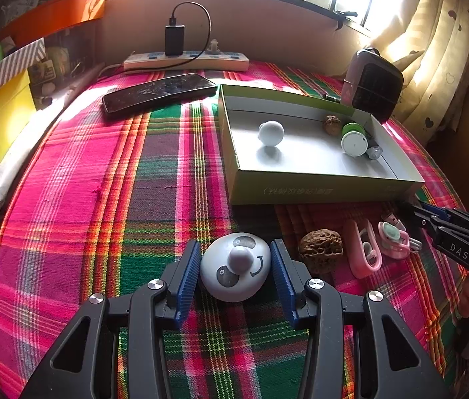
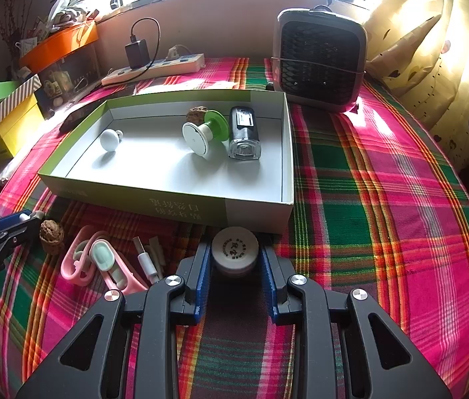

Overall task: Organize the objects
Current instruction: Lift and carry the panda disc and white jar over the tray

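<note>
My left gripper [image 1: 235, 249] is shut on a white round panda-faced knob [image 1: 234, 269], its blue pads [image 1: 189, 272] pressing both sides, low over the plaid cloth. My right gripper [image 2: 234, 247] is shut on a small round white jar [image 2: 234, 254] with printed characters on its lid, just in front of the box wall. The shallow green-and-white box [image 2: 254, 212] holds a white knob [image 2: 109, 140], a walnut [image 2: 196, 113], a green-and-white spool [image 2: 206, 133] and a black-and-clear device [image 2: 243, 133]. Each gripper shows at the edge of the other's view.
A loose walnut [image 1: 321, 249], pink clips [image 1: 364, 249] and a white USB cable [image 2: 146, 259] lie on the cloth between the grippers. A phone [image 1: 159, 93] and a power strip [image 1: 186, 61] are at the back, and a small heater [image 2: 321, 60] at the back right. Boxes are stacked at the left.
</note>
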